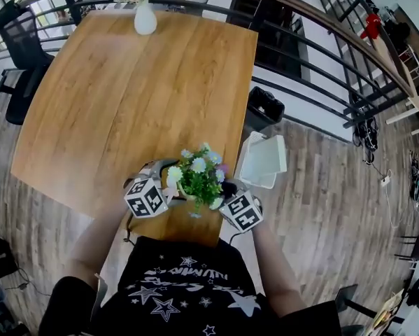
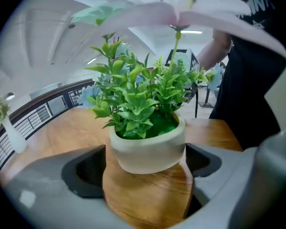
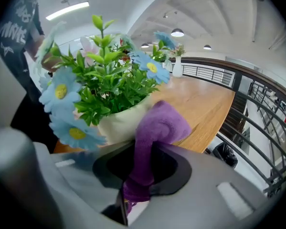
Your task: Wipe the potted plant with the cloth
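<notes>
The potted plant, green leaves with pale blue and white flowers in a cream pot, stands near the front edge of the wooden table. My left gripper is at the pot's left. Its jaws stand wide open on either side of the pot, and the pads do not press on it. From the right, my right gripper is shut on a purple cloth, whose bunched end lies against the pot's side. In the head view the cloth is mostly hidden by the leaves.
A white vase with flowers stands at the table's far edge. A black office chair is at the far left. On the floor to the right are a white bin and a black bag, with a railing behind.
</notes>
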The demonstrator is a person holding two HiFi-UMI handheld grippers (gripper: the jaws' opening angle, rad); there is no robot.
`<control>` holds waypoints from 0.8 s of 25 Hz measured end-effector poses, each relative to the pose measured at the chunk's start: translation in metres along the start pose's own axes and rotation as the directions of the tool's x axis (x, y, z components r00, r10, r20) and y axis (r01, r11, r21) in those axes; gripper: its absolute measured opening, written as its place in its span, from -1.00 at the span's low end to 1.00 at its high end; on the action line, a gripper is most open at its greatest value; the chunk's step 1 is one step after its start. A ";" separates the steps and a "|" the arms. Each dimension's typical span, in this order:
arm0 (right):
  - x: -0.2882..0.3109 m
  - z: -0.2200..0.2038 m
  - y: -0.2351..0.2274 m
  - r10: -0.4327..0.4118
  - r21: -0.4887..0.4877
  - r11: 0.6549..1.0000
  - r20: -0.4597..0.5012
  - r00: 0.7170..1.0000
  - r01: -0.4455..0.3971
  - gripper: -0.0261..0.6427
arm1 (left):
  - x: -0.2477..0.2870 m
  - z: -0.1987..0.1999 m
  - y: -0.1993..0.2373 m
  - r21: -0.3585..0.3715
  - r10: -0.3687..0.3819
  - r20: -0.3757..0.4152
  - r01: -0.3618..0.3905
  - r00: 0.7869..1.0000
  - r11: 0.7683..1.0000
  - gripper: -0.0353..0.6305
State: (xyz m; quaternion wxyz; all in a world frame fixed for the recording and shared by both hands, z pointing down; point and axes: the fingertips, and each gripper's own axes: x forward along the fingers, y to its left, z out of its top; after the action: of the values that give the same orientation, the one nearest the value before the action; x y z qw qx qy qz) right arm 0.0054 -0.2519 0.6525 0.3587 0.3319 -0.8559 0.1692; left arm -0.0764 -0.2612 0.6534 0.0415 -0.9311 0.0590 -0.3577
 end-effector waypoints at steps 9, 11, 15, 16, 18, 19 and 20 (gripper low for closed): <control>0.003 -0.002 0.004 -0.017 -0.075 0.997 -0.014 1.000 0.016 -0.68 | 0.002 -0.001 -0.002 -0.014 -0.004 -0.016 0.004 1.000 1.000 0.62; 0.001 -0.003 0.007 -0.022 -0.063 0.998 -0.006 1.000 0.022 -0.68 | 0.002 -0.001 -0.002 -0.032 0.011 -0.017 -0.012 1.000 0.999 0.62; 0.000 -0.004 0.008 -0.042 -0.039 0.998 0.011 0.999 0.042 -0.68 | 0.001 0.000 -0.001 -0.058 0.035 -0.025 -0.037 0.999 0.998 0.62; 0.000 -0.005 0.009 -0.041 -0.038 0.998 0.010 0.999 0.042 -0.68 | 0.001 0.000 0.000 -0.070 0.046 -0.027 -0.048 0.999 0.996 0.62; -0.001 -0.006 0.010 -0.038 -0.031 0.999 0.014 0.999 0.038 -0.68 | 0.003 0.000 0.000 -0.100 0.075 -0.028 -0.077 0.997 0.992 0.62; -0.001 -0.006 0.011 -0.035 -0.024 0.999 0.021 0.999 0.035 -0.68 | 0.003 -0.001 0.000 -0.116 0.091 -0.028 -0.094 0.995 0.989 0.62; -0.001 -0.006 0.013 -0.029 -0.014 0.999 0.026 0.999 0.030 -0.68 | 0.003 -0.002 0.000 -0.132 0.108 -0.030 -0.111 0.994 0.985 0.62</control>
State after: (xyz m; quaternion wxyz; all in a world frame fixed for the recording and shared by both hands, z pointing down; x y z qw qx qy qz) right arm 0.0004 -0.2390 0.6552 0.3526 0.3439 -0.8567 0.1534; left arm -0.0750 -0.2616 0.6571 -0.0018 -0.9230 0.1340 -0.3607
